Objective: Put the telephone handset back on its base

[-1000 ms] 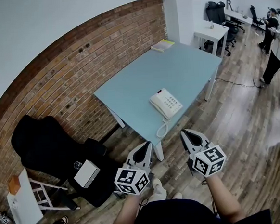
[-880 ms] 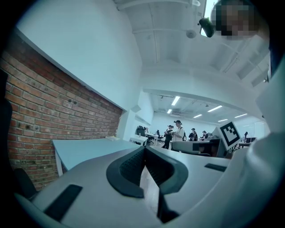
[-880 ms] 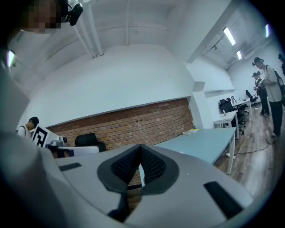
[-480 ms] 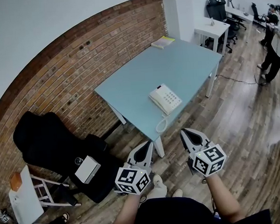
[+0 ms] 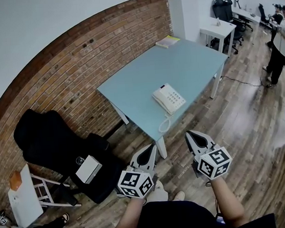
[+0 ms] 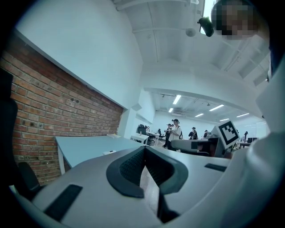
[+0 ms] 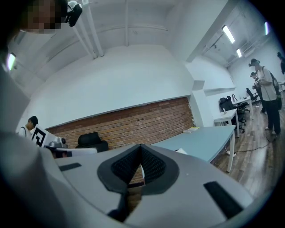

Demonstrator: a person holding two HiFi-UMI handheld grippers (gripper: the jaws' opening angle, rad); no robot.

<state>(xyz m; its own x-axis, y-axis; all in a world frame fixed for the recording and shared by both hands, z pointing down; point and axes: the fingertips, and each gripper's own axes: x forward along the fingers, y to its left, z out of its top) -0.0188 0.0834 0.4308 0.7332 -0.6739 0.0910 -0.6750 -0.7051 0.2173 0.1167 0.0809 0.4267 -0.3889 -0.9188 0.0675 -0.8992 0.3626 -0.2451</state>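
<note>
1. While the head view drifts, both arms hang low, well short of the telephone (image 5: 169, 98), and nothing is being carried.
2. The left tongs (image 5: 149, 150) are clenched, pad against pad, with nothing between them. The right tongs (image 5: 190, 136) are just the same: closed tight and empty.
3. The telephone sits on the pale blue worktop (image 5: 144, 76), by the edge nearest the person. Its coiled cord (image 5: 164, 126) droops over that edge, on the tongs' side of the telephone.
4. Here's the change: against a second ago, the telephone has crept a little higher in the head view. Both tongs keep almost the same spot in the frame and stay closed throughout. That reads as a shift of head or body, not a reach, and the gap to the telephone has not narrowed.
5. For the task, no grasp is under way. The handset (image 5: 159, 100) seems to lie along the far-left side of the telephone. It is too small to tell whether it is seated properly or just resting there.
</note>
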